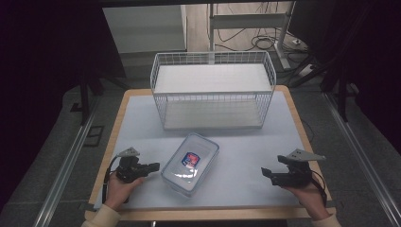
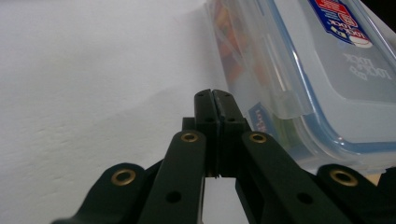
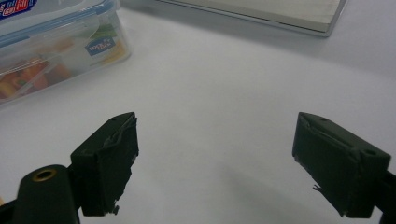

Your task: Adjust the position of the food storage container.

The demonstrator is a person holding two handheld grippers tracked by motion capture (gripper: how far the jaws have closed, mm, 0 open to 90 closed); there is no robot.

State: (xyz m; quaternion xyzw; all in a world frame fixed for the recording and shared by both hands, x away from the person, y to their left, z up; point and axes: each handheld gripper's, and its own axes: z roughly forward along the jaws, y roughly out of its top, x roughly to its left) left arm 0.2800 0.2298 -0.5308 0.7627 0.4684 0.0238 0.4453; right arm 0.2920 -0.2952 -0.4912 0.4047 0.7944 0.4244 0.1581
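The clear lidded container (image 1: 190, 163) lies on the table (image 1: 246, 142) near its front edge, before the wire basket (image 1: 213, 90). Rigid, smooth plastic, probably light and slippery; grip across its rim or latch. The left gripper (image 1: 152, 167), jaws pressed together, sits just beside it; the right gripper (image 1: 265, 173) waits wide apart.

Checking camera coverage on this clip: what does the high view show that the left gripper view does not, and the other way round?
High view alone: the white wire basket at the far side of the table, the right gripper with jaws apart, both of the person's hands, and the whole clear lidded container lying between the grippers.

Left gripper view alone: the left gripper close up, jaws pressed together with nothing between them, and the container's side latch with colourful contents behind the wall.

Both: the container, its red and blue lid label, the left gripper and the white table cover.
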